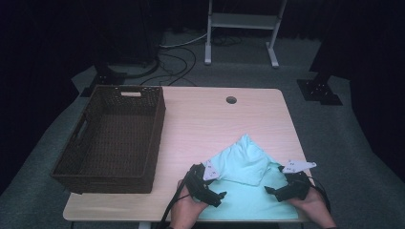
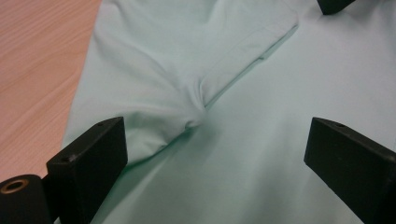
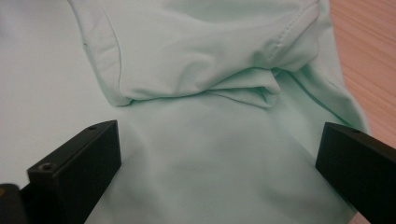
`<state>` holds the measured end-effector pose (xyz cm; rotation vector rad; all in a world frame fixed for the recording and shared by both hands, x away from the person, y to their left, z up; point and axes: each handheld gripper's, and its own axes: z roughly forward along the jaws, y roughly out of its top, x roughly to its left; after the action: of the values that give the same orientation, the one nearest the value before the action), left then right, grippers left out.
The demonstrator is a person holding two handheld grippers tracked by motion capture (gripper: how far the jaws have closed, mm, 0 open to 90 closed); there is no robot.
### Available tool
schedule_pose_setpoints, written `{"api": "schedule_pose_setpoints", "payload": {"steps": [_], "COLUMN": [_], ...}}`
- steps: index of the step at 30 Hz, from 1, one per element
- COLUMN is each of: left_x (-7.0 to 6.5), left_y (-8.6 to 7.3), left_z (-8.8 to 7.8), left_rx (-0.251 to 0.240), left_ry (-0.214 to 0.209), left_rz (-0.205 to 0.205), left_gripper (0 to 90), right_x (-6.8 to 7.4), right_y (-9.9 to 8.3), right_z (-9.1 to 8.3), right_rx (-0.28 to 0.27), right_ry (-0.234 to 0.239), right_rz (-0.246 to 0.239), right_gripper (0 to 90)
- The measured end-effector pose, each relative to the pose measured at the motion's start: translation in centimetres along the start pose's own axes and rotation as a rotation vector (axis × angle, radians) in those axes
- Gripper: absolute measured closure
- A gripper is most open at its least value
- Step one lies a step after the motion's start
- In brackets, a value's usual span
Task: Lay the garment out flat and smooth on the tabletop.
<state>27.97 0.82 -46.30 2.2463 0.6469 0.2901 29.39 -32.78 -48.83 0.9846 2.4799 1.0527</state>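
A mint-green garment lies partly folded on the near right part of the wooden table, its upper part bunched into a peak. My left gripper hovers over the garment's near left side, jaws wide apart, a folded flap of cloth just ahead of them and nothing pinched. My right gripper sits over the near right side, also open, with flat cloth under its jaws and a folded sleeve edge beyond. A hand holds each gripper from the bottom edge.
A dark brown wicker basket stands on the left half of the table. A round cable hole is near the far edge. Cables and a white stand are on the floor behind.
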Motion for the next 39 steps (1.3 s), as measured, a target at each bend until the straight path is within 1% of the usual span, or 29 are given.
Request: {"api": "schedule_pose_setpoints", "payload": {"steps": [4,13,15,20,22,25,26,27,31,32,33,35,37,39], "left_x": [0.0,0.1,0.1,0.0,0.0,0.0,-0.1,-0.1,-0.3,-0.3,-0.3,-0.5,-0.5,-0.6], "left_y": [0.6,2.3,2.7,3.6,3.9,4.3,4.5,4.6,5.2,5.3,5.4,5.8,5.9,6.1], "left_z": [0.1,0.6,0.7,0.9,1.0,1.1,1.2,1.2,1.5,1.6,1.7,2.0,2.3,2.8], "left_rx": [-0.008,-0.049,-0.06,-0.07,-0.081,-0.082,-0.086,-0.08,-0.084,-0.086,-0.091,-0.087,-0.089,-0.088], "left_ry": [0.001,0.014,0.012,0.012,0.009,0.011,0.011,0.009,0.005,0.002,-0.002,-0.002,-0.013,-0.042], "left_rz": [0.0,-0.006,-0.007,-0.003,0.003,0.008,0.003,0.008,0.009,0.008,0.013,0.016,0.016,0.014], "left_gripper": [5.5,5.8,5.8,5.9,8.3,8.7,8.7,8.7,8.9,10.0,13.2,13.4,14.7,17.0], "right_x": [0.0,0.0,0.0,0.0,0.0,0.0,0.0,0.0,0.0,0.0,0.0,0.0,0.0,0.0], "right_y": [0.0,0.0,0.0,0.0,0.0,0.0,0.0,0.0,0.0,0.0,0.0,0.0,0.0,0.0], "right_z": [0.0,0.0,0.0,0.0,0.0,0.0,0.0,0.0,0.0,0.0,0.0,0.0,0.0,0.0], "right_rx": [0.0,0.001,0.001,0.001,0.0,0.001,0.001,0.0,-0.001,-0.001,0.0,0.0,0.0,0.001], "right_ry": [0.001,0.002,0.003,0.001,0.002,0.002,0.002,0.002,0.002,0.003,0.003,0.003,0.004,0.003], "right_rz": [0.001,0.004,0.004,0.001,0.001,0.004,0.005,0.003,0.005,0.005,0.005,0.007,0.007,0.007], "right_gripper": [0.0,0.0,0.0,0.0,0.0,0.0,0.0,0.0,0.0,0.0,0.0,0.0,0.0,0.0]}}
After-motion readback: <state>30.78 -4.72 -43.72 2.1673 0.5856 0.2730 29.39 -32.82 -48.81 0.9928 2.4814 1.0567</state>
